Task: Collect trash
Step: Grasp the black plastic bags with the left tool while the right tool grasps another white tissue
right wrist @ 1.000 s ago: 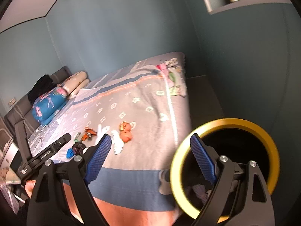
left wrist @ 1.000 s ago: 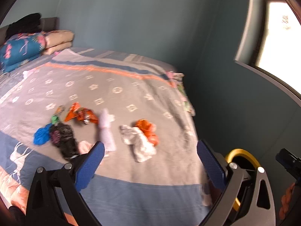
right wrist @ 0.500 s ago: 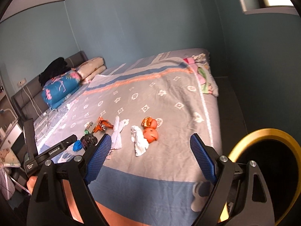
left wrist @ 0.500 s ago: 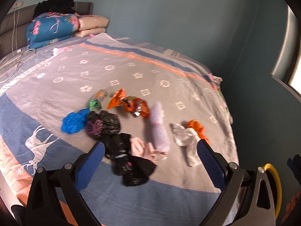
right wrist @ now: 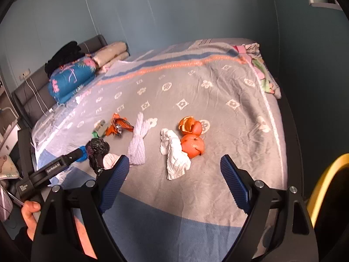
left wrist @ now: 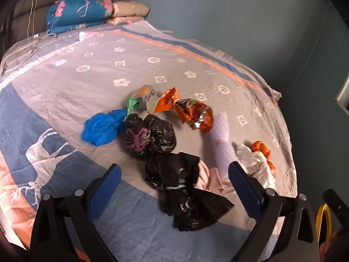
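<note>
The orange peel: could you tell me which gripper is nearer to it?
Right. The right gripper faces the orange peel just beyond its open fingers; the left gripper sits over the black bags, peel off to its right.

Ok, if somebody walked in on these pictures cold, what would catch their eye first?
Probably the litter strewn across the middle of the grey patterned bedspread: bright orange peel beside a crumpled white tissue, a shiny orange snack wrapper, knotted black plastic bags and a blue plastic bag. Next, the blue-padded fingers of both open grippers framing it.
</note>
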Demonstrator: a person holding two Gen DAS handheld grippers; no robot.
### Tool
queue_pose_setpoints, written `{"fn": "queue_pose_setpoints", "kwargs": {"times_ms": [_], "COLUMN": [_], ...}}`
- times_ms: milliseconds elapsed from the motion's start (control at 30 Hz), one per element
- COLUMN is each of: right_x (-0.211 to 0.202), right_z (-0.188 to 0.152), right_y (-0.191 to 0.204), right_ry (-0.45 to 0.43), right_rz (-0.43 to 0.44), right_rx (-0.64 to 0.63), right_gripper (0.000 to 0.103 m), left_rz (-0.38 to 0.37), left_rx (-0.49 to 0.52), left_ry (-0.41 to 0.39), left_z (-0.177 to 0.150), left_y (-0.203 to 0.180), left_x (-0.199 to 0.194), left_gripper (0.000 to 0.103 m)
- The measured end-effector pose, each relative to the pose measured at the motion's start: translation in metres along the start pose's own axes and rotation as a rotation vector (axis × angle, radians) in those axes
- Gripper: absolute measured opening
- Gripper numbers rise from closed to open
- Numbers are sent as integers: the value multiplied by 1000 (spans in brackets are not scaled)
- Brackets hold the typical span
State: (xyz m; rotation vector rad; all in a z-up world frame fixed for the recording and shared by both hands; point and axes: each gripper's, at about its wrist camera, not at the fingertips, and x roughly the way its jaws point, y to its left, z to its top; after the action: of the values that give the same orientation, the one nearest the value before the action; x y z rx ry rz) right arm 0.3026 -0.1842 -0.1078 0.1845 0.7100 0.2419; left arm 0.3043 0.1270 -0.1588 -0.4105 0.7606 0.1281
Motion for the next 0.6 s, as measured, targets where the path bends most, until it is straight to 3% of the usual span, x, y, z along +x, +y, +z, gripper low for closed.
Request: {"fn": "queue_pose_setpoints", "kwargs": {"times_ms": [367, 600], "right_x": [77, 113], "right_z": [-7, -11], "right_y": [7, 21], "right_ry": [110, 149], "right_rz": [-31, -49], "right_rx": [-37, -101], "right_gripper": [82, 73], "left_rz": [19, -4], "left_rx": [-72, -84], "left_ry": [51, 67], "left_z": [5, 5], "left_y": [18, 21], "left_x": [43, 58], "left_gripper": [95, 95]}}
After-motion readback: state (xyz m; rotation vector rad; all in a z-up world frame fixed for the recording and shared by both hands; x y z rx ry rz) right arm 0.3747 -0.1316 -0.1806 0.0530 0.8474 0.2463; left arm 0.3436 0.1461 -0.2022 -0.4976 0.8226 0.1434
